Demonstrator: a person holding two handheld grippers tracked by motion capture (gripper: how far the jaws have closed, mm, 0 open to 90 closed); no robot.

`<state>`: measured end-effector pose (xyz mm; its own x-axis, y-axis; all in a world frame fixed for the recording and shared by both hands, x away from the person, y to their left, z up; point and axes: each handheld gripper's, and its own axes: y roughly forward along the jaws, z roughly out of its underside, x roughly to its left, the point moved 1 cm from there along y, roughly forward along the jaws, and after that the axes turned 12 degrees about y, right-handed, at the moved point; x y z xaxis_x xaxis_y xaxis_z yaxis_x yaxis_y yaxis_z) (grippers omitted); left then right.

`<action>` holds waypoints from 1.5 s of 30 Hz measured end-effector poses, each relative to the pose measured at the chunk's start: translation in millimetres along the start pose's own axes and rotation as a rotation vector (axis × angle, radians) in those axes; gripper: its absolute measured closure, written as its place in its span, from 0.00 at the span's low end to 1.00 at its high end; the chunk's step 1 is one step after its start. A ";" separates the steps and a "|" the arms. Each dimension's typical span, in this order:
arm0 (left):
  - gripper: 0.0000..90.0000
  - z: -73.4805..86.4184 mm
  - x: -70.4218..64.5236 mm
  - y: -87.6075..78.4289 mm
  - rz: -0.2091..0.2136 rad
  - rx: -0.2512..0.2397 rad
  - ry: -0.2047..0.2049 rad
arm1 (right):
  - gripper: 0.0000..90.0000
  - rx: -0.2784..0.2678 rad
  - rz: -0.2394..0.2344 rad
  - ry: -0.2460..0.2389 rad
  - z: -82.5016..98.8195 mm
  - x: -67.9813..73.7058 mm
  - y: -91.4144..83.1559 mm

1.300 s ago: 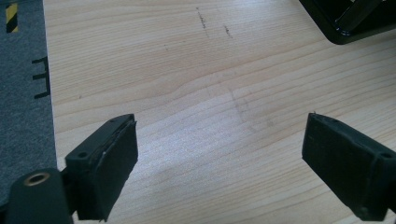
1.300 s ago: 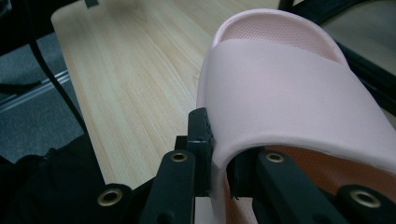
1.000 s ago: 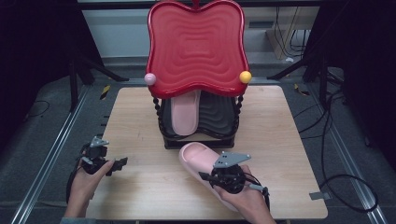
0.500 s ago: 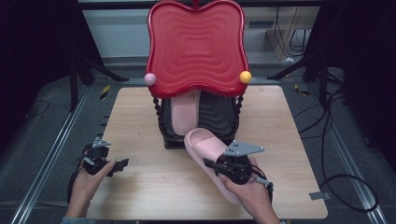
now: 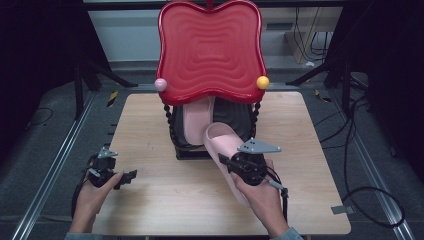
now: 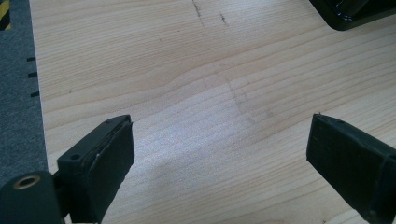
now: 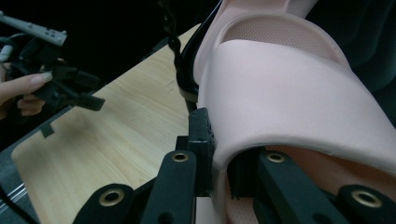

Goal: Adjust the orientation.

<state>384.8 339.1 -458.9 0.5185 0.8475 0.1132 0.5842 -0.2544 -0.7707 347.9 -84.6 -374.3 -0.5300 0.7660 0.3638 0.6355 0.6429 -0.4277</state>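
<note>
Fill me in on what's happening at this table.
A person works with a gripper in each hand. The right gripper is clamped on the side edge of a pink slipper, holding it tilted just in front of a black shoe rack with a red top, where a matching slipper already sits. The left gripper rests open over the wooden table, holding nothing.

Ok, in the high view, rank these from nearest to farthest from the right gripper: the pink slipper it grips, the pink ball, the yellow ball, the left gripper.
1. Pink slipper: clamped in the right gripper, touching it.
2. Yellow ball: on the red rack's right edge, beyond the gripper.
3. Pink ball: on the rack's left edge, up and to the left.
4. Left gripper: across the table, at the near left.

Ranks 3 and 4 are close.
</note>
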 end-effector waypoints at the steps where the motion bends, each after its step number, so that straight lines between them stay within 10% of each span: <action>1: 0.08 0.1 0.0 0.1 0.001 0.000 -0.001 | 0.91 -0.004 0.009 0.004 -1.4 -0.1 0.4; 27: 0.08 0.2 0.7 -0.1 0.006 -0.001 -0.001 | 0.91 -0.096 0.171 0.054 -19.0 -8.1 24.5; 45: 0.09 0.1 0.1 1.3 0.017 -0.002 -0.001 | 0.91 -0.231 0.276 0.175 -47.6 -16.8 69.1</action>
<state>385.5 338.9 -460.0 0.5279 0.8435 0.0991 0.5767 -0.2703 -0.7710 427.5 -53.2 -370.6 -0.2308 0.8846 0.4053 0.8607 0.3799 -0.3389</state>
